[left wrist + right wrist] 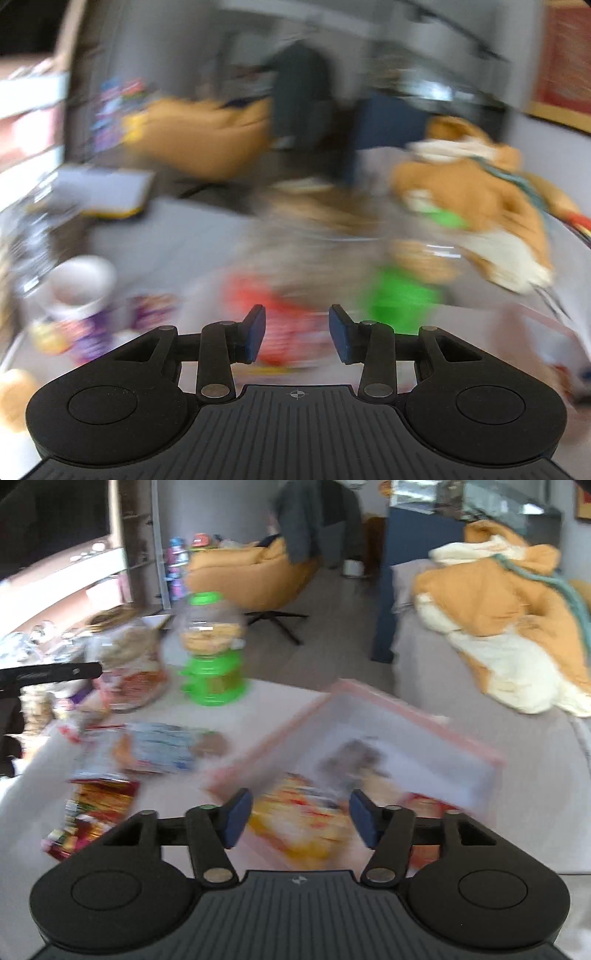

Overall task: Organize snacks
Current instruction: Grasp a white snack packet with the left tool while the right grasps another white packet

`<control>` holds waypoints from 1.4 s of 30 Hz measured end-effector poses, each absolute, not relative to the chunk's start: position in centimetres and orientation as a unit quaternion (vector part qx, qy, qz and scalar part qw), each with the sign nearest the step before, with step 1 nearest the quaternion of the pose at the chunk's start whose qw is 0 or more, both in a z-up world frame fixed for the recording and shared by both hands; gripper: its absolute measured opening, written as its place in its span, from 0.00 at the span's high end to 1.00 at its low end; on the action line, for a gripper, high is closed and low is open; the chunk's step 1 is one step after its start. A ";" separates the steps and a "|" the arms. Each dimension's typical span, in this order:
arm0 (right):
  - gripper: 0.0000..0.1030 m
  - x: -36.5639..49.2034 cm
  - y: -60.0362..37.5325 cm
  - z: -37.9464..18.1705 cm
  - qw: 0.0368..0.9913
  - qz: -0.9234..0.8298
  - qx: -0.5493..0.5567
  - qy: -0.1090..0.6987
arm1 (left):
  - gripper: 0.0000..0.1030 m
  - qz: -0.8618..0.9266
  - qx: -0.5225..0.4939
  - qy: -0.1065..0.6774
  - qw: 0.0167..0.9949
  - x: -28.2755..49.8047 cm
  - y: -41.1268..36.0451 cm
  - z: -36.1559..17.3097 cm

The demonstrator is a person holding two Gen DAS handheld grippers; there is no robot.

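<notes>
— Snacks where?
— Spread over the white desk [258,709]. Yellow-orange snack packet [299,823] lying in the near corner of a pink-rimmed tray [424,720], right of centre on the desk. Blue-and-white snack bag [166,747] flat on the desk just left of the tray. Red-and-gold packet [92,812] nearer, at the left. Green snack dispenser [210,653] standing upright at the far side, a clear bag of snacks [133,664] beside it on the left.
— Right tongs?
— Right tongs [301,821] partly open, blue pads apart, hovering over the yellow-orange packet in the tray. Nothing pressed between the pads; touching or not, hard to tell through the blur.
— Left tongs?
— Left tongs [297,334] also partly open, narrower gap than the right pair, empty. Heavily smeared view: a red packet [280,328] on the desk beyond the pads, something green [402,302] to the right of it, a white cup [79,288] at the near left.
— Around the desk?
— Orange armchair [251,572] far back, dark garment [317,513] hanging behind it. Orange-and-cream plush blanket [498,616] heaped on a grey couch [424,672] at the right.
</notes>
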State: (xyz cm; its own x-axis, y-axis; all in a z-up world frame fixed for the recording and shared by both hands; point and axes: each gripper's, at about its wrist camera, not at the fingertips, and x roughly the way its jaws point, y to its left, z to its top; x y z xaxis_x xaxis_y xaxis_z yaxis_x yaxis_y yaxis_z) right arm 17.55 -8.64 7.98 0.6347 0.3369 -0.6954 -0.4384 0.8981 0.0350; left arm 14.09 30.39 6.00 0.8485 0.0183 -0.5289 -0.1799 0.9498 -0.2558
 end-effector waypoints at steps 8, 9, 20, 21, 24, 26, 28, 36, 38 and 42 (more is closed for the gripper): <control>0.33 15.5 1.3 6.8 0.864 0.312 -0.066 0.390 | 0.55 0.015 -0.134 0.322 0.937 14.4 31.6 1.2; 0.33 15.4 2.1 6.7 0.861 0.318 -0.072 0.391 | 0.55 0.008 -0.121 0.319 0.940 14.1 31.1 1.2; 0.28 16.0 7.9 5.2 0.844 0.336 -0.110 0.403 | 0.55 -0.111 -0.062 0.349 0.929 6.4 27.5 1.3; 0.28 16.0 8.4 4.8 0.841 0.339 -0.113 0.406 | 0.54 -0.107 -0.056 0.351 0.929 5.7 27.4 1.4; 0.27 16.4 9.9 3.7 0.836 0.343 -0.121 0.410 | 0.54 -0.082 -0.049 0.349 0.932 3.7 27.6 1.8; 0.19 16.8 10.8 3.1 0.840 0.347 -0.129 0.396 | 0.56 -0.072 -0.061 0.345 0.934 2.8 28.4 2.0; 0.13 17.1 11.9 2.6 0.840 0.357 -0.139 0.385 | 0.56 -0.075 -0.095 0.337 0.934 2.1 29.2 2.2; 0.09 15.6 14.1 1.8 0.800 0.413 -0.204 0.384 | 0.55 -0.100 -0.049 0.353 0.929 0.7 27.6 2.1; 0.26 15.6 13.6 1.5 0.796 0.398 -0.205 0.408 | 0.55 -0.109 -0.036 0.357 0.927 0.4 26.7 2.3; 0.45 14.2 10.8 2.4 0.814 0.367 -0.192 0.407 | 0.55 -0.131 -0.018 0.361 0.923 -0.5 24.7 2.3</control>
